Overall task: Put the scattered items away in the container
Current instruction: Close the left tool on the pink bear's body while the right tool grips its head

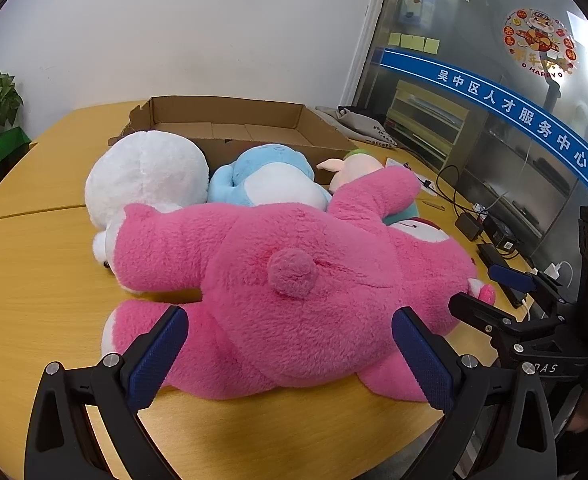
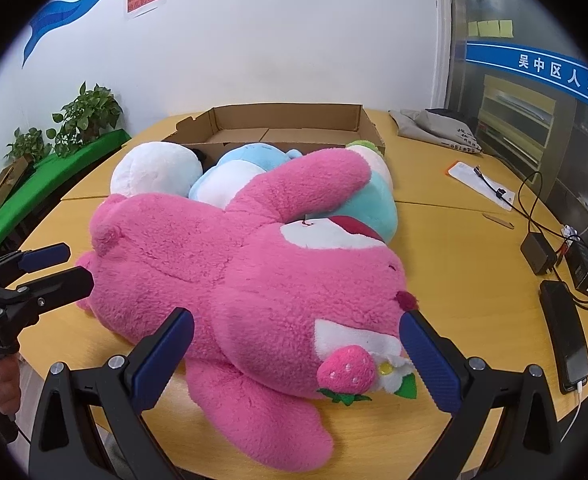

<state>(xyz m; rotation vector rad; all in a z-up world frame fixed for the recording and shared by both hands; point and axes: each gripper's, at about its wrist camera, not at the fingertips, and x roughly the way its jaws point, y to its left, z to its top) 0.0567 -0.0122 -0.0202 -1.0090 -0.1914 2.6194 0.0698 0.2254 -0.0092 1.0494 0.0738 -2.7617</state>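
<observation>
The pink bear [image 1: 294, 280] lies face down on the surface [image 1: 33, 300], straight ahead of both sets of jaws and in front of the box [image 1: 229, 120]. The left gripper [image 1: 289, 356] is held with its jaws wide apart around the bear's rump, nothing clamped; the right gripper [image 2: 298, 360] is likewise spread, its jaws to either side of the head end by the strawberry patch [image 2: 348, 370]. A two-handed lift seems to be the step in hand. It would be done best if each pair of jaws is pushed deeper into the plush before closing, so that stuffing and not only fur is pinched, and if both ends are raised together, since so soft a body is likely to sag in the middle.

Beyond the jaws, the white toy [image 1: 145, 172], the blue toy [image 1: 265, 176] and a small one [image 1: 354, 164] are packed between the bear and the box's near wall, and the bear's arm rests over them; the lift should be high enough to clear them and the wall. The box interior looks largely free. To the right of the right jaws, cables and a phone [image 2: 566, 336] lie near the surface edge, which is close under both grippers.
</observation>
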